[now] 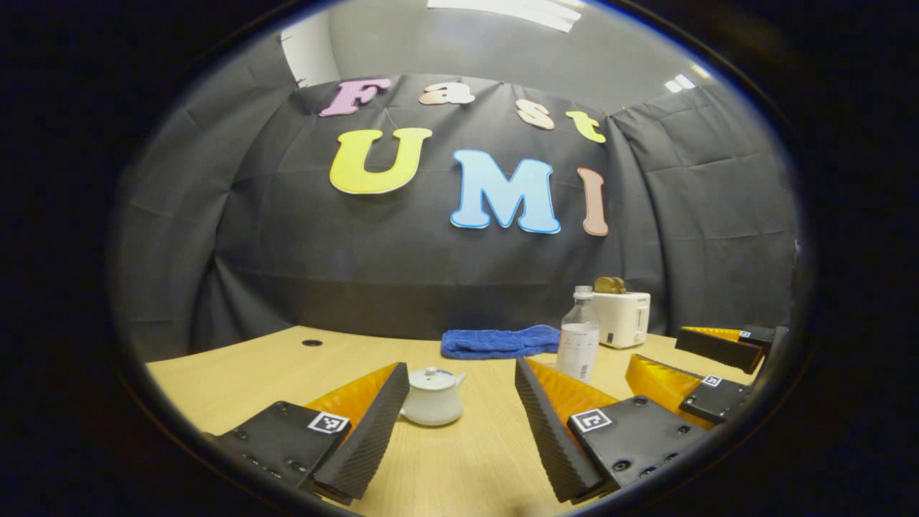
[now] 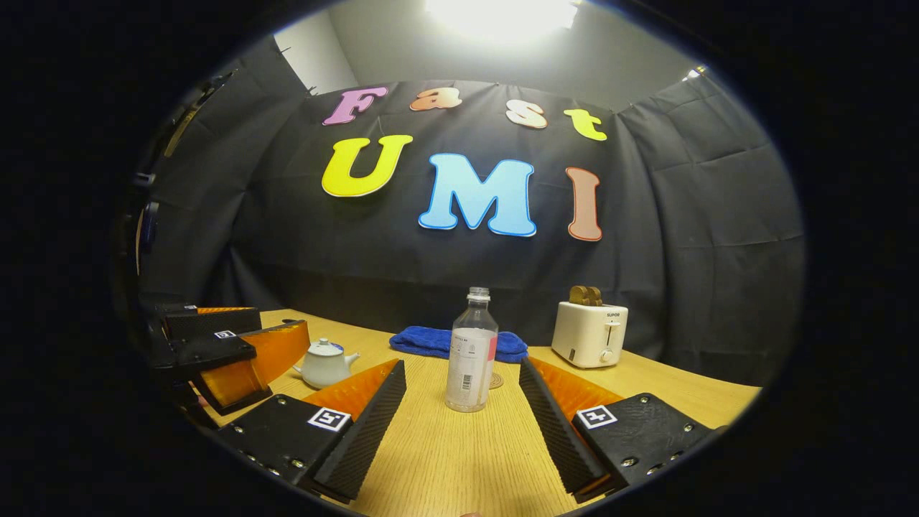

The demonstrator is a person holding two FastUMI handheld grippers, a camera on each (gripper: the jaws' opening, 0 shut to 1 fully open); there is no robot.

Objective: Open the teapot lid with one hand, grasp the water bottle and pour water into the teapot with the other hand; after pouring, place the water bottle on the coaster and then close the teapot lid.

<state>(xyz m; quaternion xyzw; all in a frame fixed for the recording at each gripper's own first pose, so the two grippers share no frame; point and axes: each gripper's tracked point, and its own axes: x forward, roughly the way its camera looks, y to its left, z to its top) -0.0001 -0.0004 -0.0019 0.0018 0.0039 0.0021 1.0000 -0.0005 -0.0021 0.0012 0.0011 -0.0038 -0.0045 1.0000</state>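
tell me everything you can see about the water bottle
The water bottle is clear plastic with no cap on its neck, a pale label with a barcode around its middle, and looks nearly empty. It stands upright on the wooden table, in front of the blue towel, ahead of the open right gripper. Nothing grips it.

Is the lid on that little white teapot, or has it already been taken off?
On. In the left gripper view the teapot wears its lid, knob up, and the left claw is open, short of it.
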